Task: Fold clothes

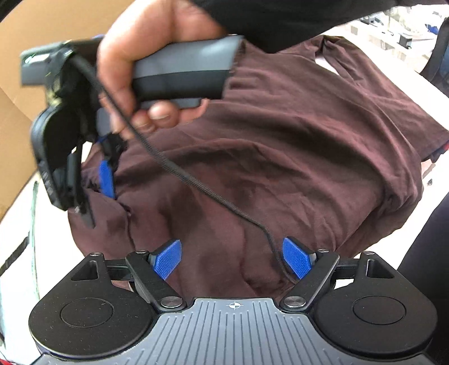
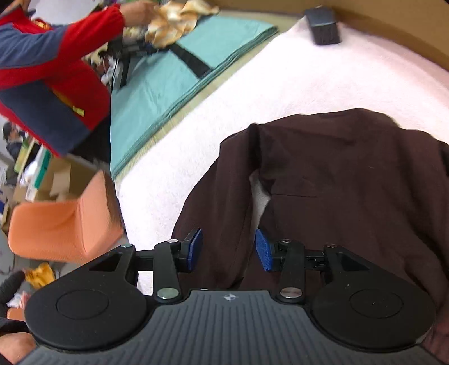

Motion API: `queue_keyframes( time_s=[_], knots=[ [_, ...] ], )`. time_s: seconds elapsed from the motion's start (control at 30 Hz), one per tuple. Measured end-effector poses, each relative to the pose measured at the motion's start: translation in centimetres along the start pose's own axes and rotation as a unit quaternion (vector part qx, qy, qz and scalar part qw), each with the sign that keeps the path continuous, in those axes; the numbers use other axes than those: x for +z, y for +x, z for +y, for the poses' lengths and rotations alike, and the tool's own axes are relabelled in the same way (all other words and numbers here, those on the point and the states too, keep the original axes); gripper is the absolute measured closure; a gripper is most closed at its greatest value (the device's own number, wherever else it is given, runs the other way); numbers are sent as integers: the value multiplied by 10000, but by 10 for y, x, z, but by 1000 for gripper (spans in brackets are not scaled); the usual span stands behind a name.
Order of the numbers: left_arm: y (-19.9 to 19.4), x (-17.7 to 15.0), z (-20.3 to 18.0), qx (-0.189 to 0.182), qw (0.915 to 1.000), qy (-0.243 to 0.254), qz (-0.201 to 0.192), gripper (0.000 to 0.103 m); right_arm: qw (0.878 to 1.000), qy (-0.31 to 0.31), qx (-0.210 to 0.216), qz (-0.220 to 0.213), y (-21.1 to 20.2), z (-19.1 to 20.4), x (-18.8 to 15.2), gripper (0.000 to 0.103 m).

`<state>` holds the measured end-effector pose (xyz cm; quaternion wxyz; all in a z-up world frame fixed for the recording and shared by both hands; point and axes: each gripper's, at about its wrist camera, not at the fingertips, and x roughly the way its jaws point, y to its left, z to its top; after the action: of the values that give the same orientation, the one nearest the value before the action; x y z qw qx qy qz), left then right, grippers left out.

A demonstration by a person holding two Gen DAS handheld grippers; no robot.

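A dark maroon shirt lies crumpled on a white padded table. My left gripper hovers over its near hem, open, blue pads far apart with only a black cable between them. A hand holds my right gripper at the shirt's left edge, pointing down. In the right wrist view my right gripper is open above a sleeve of the maroon shirt; the fabric lies under the gap and the pads do not press on it.
A person in a red and blue jacket handles cloth beside a teal folded sheet. An orange chair stands off the table's left edge. A dark box sits at the far end. A cardboard wall borders the table.
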<state>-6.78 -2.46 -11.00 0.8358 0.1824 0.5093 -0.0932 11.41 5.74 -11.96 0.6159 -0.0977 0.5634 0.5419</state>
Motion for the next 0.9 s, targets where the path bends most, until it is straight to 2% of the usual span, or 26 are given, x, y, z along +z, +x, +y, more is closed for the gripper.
queue_keyframes(
  time_s=[0.03, 0.17, 0.23, 0.3, 0.47, 0.6, 0.63, 0.67, 0.7, 0.73, 0.77, 0.8, 0.83, 0.87, 0.9],
  knots=[
    [2, 1, -1, -14, 10000, 15, 17, 14, 9999, -30, 89, 89, 5, 2, 2, 58],
    [9, 4, 0, -95, 9999, 17, 74, 14, 9978, 114, 552, 351, 17, 7, 13, 94],
    [10, 5, 0, -134, 9999, -8, 90, 14, 9950, 307, 863, 391, 20, 9, 20, 97],
    [11, 5, -1, -170, 9998, -34, 115, 14, 9878, 727, 1354, 249, 21, 6, 31, 97],
    [16, 5, 0, -206, 9993, -157, 251, 14, 9548, 1816, 2294, -535, 18, -8, 60, 98],
    [18, 2, 4, -257, 9987, -292, 336, 14, 9321, 2296, 2607, -1026, 16, -23, 80, 95],
    [19, 2, 6, -256, 9985, -324, 356, 14, 9353, 2283, 2504, -1021, 16, -25, 85, 92],
    [19, 1, 8, -248, 9984, -358, 368, 14, 9416, 2237, 2330, -954, 17, -25, 88, 80],
    [19, 0, 11, -239, 9982, -391, 380, 14, 9475, 2190, 2155, -887, 17, -26, 92, 65],
    [19, 0, 13, -231, 9981, -425, 392, 14, 9547, 2103, 1958, -772, 19, -25, 93, 32],
    [19, -1, 16, -227, 9979, -460, 403, 14, 9637, 1932, 1740, -607, 19, -23, 90, 27],
    [18, -1, 19, -230, 9977, -490, 412, 14, 9723, 1717, 1522, -441, 15, -20, 84, 28],
    [17, -2, 21, -213, 9977, -490, 423, 14, 9790, 1507, 1329, -335, 10, -18, 77, 37],
    [17, -2, 24, -196, 9977, -490, 434, 14, 9836, 1325, 1179, -334, 3, -16, 68, 50],
    [16, -3, 27, -178, 9977, -490, 444, 14, 9855, 1230, 1090, -427, -9, -17, 56, 54]
  ],
)
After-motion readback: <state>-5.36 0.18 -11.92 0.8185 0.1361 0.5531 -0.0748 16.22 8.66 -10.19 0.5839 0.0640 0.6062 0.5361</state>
